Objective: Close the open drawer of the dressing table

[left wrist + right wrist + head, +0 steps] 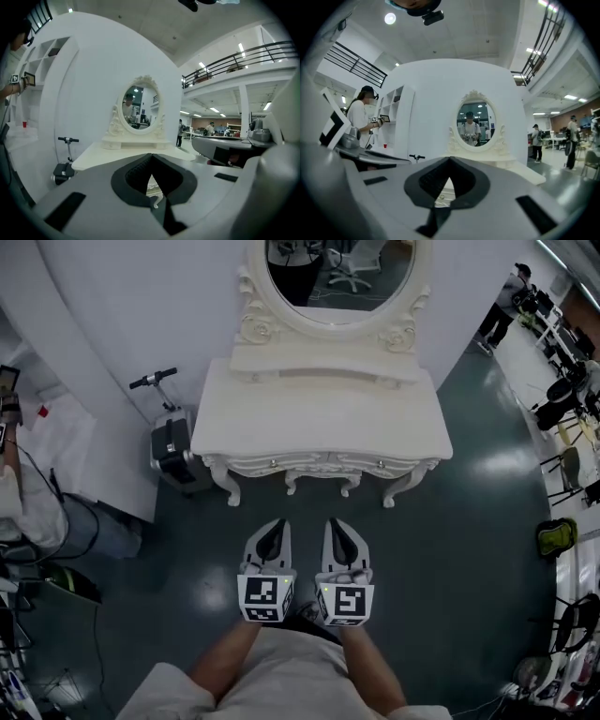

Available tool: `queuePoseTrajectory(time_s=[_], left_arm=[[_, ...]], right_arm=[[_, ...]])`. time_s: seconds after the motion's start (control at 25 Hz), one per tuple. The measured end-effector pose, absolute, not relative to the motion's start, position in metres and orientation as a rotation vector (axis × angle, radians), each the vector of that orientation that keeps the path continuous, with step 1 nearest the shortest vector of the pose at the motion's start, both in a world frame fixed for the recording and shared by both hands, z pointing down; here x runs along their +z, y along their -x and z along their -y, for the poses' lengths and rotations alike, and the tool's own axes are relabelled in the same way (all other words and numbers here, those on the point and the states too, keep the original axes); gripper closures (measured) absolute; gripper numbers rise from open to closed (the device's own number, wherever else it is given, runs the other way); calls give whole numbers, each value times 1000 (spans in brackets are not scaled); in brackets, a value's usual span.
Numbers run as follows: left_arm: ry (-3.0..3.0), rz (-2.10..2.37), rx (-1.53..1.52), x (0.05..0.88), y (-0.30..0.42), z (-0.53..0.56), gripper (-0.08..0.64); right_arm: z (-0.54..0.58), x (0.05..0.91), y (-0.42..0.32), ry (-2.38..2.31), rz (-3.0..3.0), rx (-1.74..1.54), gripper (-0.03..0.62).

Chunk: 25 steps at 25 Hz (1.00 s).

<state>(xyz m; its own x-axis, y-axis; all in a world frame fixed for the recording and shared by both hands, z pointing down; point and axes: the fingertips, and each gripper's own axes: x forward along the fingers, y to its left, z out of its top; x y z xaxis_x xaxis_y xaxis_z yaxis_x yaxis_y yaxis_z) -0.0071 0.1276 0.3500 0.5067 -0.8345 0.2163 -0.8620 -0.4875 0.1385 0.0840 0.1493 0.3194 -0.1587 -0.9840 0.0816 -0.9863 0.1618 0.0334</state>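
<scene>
Dressing table (pixel 319 432); square-marker cubes (pixel 265 597) on left hand-held gripper (pixel 275 526), right hand-held gripper (pixel 337 526)

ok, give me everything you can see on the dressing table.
The dressing table is cream-white, seemingly painted wood, with carved scrollwork. An oval mirror in an ornate frame rises at the back. The top is bare. Two small knobs sit on the front drawers, none visibly pulled out. It stands on curved legs on the dark floor, against the white wall.
</scene>
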Motion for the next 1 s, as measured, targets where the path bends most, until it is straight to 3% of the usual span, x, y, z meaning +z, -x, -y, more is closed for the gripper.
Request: queuePoseTrajectory(time_s=[1.0], left_arm=[[-2686, 1337, 85, 298, -55, -202, 552]], right_arm=[[-228, 277, -126, -2079, 2279, -60, 578]])
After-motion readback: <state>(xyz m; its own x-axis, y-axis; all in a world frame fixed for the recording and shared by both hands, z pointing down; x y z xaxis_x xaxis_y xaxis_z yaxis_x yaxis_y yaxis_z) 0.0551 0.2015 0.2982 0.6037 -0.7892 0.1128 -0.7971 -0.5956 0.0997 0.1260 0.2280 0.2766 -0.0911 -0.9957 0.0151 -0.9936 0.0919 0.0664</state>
